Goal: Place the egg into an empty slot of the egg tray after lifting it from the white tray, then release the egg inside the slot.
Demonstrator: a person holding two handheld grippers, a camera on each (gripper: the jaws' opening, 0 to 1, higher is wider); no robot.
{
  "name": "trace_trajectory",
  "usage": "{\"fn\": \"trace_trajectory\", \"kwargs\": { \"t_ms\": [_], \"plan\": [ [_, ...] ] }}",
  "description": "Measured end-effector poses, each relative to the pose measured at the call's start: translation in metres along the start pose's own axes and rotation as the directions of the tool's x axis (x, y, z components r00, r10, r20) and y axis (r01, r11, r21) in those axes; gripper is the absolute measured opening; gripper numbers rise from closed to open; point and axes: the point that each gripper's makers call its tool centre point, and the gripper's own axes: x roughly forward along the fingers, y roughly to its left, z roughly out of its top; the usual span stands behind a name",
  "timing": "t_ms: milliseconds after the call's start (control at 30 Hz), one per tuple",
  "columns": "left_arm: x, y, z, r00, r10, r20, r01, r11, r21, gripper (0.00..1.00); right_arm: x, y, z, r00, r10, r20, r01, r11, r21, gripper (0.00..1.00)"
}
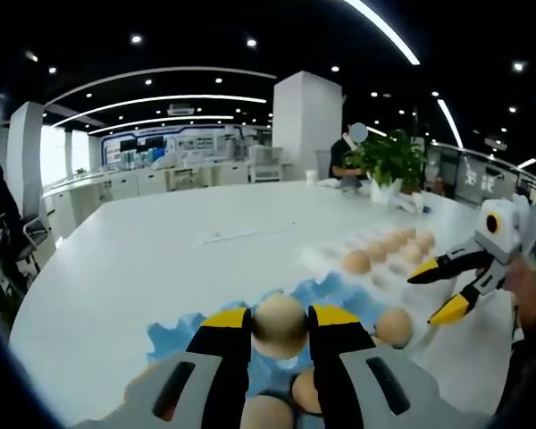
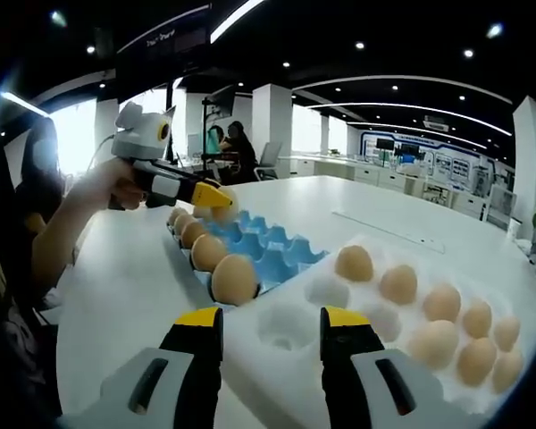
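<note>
My left gripper (image 1: 280, 329) pinches the egg (image 1: 280, 325) above the blue egg tray (image 1: 183, 329), lifted but not yet slotted or released, while my right gripper (image 2: 272, 323) hangs spread over the white tray (image 2: 339, 380).

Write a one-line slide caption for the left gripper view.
Left gripper holds an egg above the blue egg tray, while the right gripper hovers open beside the white tray.

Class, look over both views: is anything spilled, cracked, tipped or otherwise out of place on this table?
Nothing stands out. The left gripper holds an egg above the blue egg tray; other eggs sit upright in the white tray; the right gripper is open.
</note>
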Motion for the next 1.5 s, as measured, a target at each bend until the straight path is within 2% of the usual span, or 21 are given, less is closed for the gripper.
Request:
{"fn": "trace_trajectory", "kwargs": {
  "t_ms": [567,800,900,1133,1500],
  "plan": [
    [-0.008,0.029,-0.012,0.997,0.072,-0.018,-0.073,0.997,-0.016,0.25,0.001,0.001,-0.001,1.0,0.001,-0.008,-0.001,1.0,-0.001,0.45],
    [-0.007,0.033,-0.024,0.996,0.075,-0.041,-0.077,0.996,-0.038,0.25,0.002,0.001,-0.001,1.0,0.001,-0.01,-0.001,1.0,0.002,0.45],
    [-0.003,0.038,-0.02,0.997,0.069,-0.035,-0.07,0.997,-0.034,0.25,0.002,0.001,-0.002,1.0,0.001,-0.012,-0.001,1.0,0.004,0.45],
    [-0.002,0.034,-0.021,0.997,0.063,-0.046,-0.064,0.998,-0.017,0.25,0.001,-0.001,-0.002,1.0,-0.002,-0.011,0.002,1.0,0.007,0.45],
    [-0.006,0.022,-0.024,0.998,0.037,-0.054,-0.04,0.998,-0.058,0.25,0.001,0.0,-0.002,1.0,0.0,-0.007,0.0,1.0,0.012,0.45]
  ]
}}
